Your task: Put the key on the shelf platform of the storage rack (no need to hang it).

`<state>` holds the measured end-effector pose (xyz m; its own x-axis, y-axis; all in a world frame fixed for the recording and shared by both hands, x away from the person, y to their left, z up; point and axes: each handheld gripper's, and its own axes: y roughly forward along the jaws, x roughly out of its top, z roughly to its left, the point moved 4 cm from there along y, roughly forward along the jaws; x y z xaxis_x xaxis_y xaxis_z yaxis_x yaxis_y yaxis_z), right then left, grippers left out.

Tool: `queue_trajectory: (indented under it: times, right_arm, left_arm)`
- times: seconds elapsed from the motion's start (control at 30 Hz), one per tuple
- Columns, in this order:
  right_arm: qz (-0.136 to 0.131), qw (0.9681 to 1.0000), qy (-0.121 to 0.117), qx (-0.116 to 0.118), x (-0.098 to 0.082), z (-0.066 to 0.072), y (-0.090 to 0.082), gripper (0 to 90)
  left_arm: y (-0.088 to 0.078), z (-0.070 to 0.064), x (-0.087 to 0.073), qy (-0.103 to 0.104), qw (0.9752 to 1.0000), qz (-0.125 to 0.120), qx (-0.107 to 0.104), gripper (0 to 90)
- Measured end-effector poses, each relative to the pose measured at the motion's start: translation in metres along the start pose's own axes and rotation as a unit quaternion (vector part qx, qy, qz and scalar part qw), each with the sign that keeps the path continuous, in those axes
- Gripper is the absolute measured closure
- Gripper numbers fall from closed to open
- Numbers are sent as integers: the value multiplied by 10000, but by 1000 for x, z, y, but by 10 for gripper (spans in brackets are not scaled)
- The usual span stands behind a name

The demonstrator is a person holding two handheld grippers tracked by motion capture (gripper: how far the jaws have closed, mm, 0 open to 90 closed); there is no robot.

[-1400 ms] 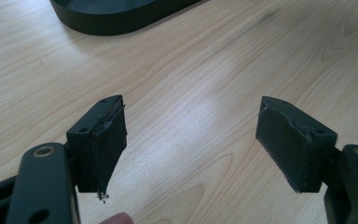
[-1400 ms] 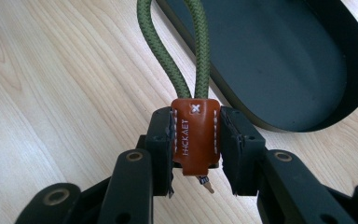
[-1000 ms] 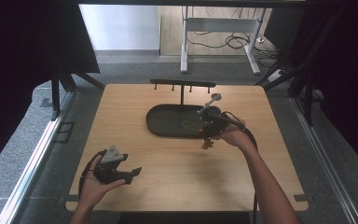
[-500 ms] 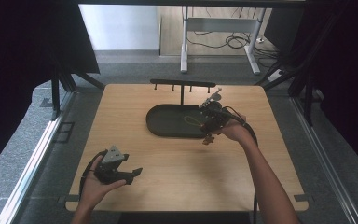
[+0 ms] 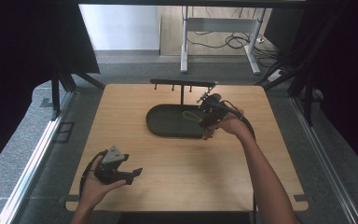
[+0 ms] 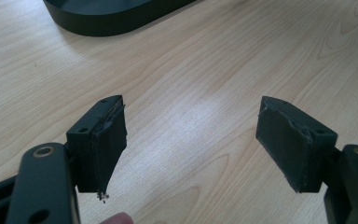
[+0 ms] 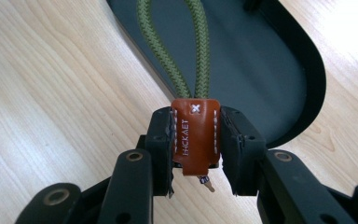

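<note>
Clamped in my right gripper (image 7: 196,154) is the brown leather tab (image 7: 195,135) of a keychain, pressed from both sides by the pads. From the tab a loop of olive green cord (image 7: 175,51) runs away over the rim of the dark oval tray (image 7: 279,79) and lies inside it. That tray sits on the far middle of the desk (image 5: 177,172), with a black rack (image 5: 182,85) rising just behind it. Well apart, at the near left of the desk, my left gripper (image 6: 191,140) rests with its jaws wide and bare wood between them.
</note>
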<state>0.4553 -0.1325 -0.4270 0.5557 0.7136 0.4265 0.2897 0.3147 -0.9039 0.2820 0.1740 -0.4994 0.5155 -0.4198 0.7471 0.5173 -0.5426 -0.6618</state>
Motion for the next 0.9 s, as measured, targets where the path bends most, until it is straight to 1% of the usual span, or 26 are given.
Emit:
queue_trajectory:
  times: [0.2, 0.33, 0.4, 0.63, 0.73, 0.83, 0.9]
  right_arm:
    - [-3, 10000, 14, -21, 5, -1, 1, 667]
    - [-6, 10000, -38, -65, 9, -2, 1, 667]
    - [-15, 10000, -25, -74, 11, -2, 2, 667]
    - [-9, 10000, -14, -53, 17, -3, 4, 667]
    - [-64, 10000, -1, -29, 21, -4, 4, 667]
    - [-43, 10000, -52, -47, 25, -5, 6, 667]
    - [-23, 10000, -28, -50, 26, -5, 7, 667]
  left_arm:
    - [0, 1, 0, -16, 10000, -8, 12, 247]
    - [0, 0, 0, -5, 10000, -4, 6, 247]
    - [0, 0, 0, -3, 10000, -8, -3, 247]
    - [0, 1, 0, -10, 10000, -12, 2, 247]
    - [0, 1, -1, -15, 10000, -12, 10, 247]
    - [-1, 1, -1, -17, 10000, -15, 6, 247]
    - [-1, 2, -1, -6, 10000, -5, 4, 247]
